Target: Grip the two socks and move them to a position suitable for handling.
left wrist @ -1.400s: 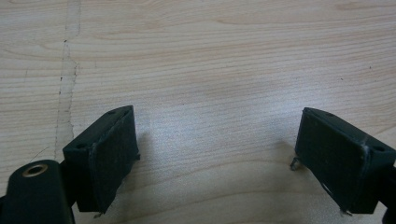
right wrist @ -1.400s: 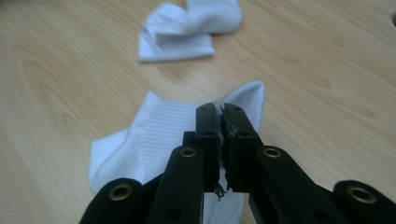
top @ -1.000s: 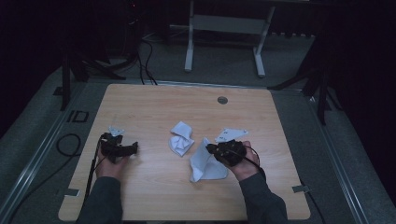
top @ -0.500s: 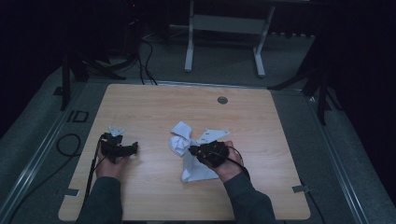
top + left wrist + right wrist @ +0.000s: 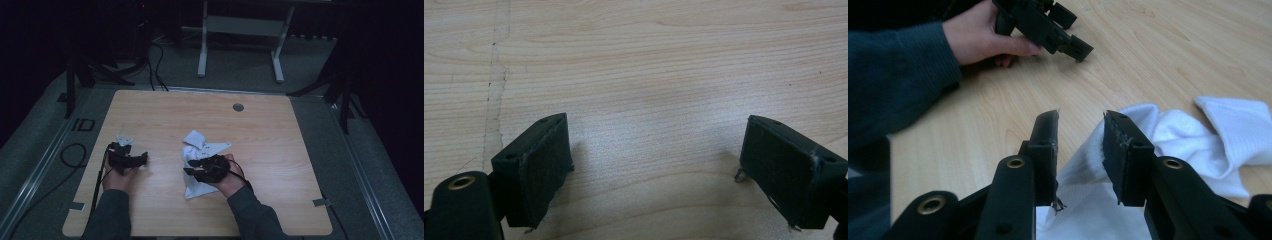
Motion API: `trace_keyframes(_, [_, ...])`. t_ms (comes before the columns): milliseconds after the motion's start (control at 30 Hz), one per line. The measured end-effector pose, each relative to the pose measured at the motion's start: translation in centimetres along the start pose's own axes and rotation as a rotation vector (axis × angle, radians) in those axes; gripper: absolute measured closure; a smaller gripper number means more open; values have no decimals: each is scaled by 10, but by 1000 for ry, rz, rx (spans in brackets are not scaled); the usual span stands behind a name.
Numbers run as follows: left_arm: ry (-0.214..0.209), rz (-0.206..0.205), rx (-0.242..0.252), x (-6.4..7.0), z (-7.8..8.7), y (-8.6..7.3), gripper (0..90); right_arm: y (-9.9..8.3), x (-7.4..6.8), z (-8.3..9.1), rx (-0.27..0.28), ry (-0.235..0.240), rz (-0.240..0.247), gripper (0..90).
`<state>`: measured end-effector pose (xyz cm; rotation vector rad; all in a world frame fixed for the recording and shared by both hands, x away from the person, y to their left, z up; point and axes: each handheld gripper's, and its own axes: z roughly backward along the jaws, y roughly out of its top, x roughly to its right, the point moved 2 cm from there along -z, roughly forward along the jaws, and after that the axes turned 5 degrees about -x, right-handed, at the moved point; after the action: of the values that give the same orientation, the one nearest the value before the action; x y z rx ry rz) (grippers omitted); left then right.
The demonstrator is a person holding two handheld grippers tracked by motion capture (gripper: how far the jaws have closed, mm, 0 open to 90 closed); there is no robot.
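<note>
A white sock (image 5: 196,187) lies at the middle of the wooden table (image 5: 280,145). My right gripper (image 5: 190,167) sits over it, jaws nearly together with a fold of that sock (image 5: 1073,210) between them. A second crumpled white sock (image 5: 192,141) lies just beyond and touches it, and reaches off to the right in the right gripper view (image 5: 1208,145). My left gripper (image 5: 144,159) rests at the table's left, wide open over bare wood (image 5: 656,122), with nothing between its pads. It is also in the right gripper view (image 5: 1075,47), held in a hand.
A small white crumpled piece (image 5: 122,140) lies just behind the left gripper. A round grommet (image 5: 238,107) is set in the far part of the table. Beyond the table stand a grey desk frame (image 5: 240,25) and floor cables (image 5: 155,55).
My right gripper has moved left toward the table's middle, and the white sock has come along with it. The left gripper has stayed where it was.
</note>
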<state>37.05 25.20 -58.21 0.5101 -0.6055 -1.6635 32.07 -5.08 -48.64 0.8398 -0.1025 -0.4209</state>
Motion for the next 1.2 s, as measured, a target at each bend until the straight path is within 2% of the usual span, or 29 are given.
trace_keyframes(67, [0, -1, 0, 0, 0, 0, 130, -2, 4, 2, 5, 30, -22, 668])
trace_keyframes(133, [0, 0, 0, 0, 0, 0, 130, -2, 5, 2, 5, 31, -19, 669])
trace_keyframes(233, [0, 0, 0, 0, 0, 0, 130, -3, 4, -2, -9, 41, -10, 684])
trace_keyframes(300, [0, 0, 0, 0, 0, 0, 130, 0, -2, -12, -31, 38, 15, 679])
trace_keyframes(400, [0, 0, 0, 0, 0, 0, 130, 9, -12, -16, -14, 45, 47, 662])
trace_keyframes(633, [0, 0, 0, 0, 0, 0, 130, 22, -13, -8, 26, 51, 59, 643])
trace_keyframes(800, [0, 0, 0, 0, 0, 0, 130, 20, -12, -7, 19, 45, 64, 644])
trace_keyframes(833, [0, -1, 0, 0, 0, 0, 130, 15, -9, -7, 4, 34, 56, 645])
trace_keyframes(967, [0, 0, 0, 0, 0, 0, 130, 11, -5, -6, -2, 24, 49, 646])
trace_keyframes(1200, [0, 1, 0, 0, 0, 0, 130, -2, 10, 1, -19, -25, 19, 657])
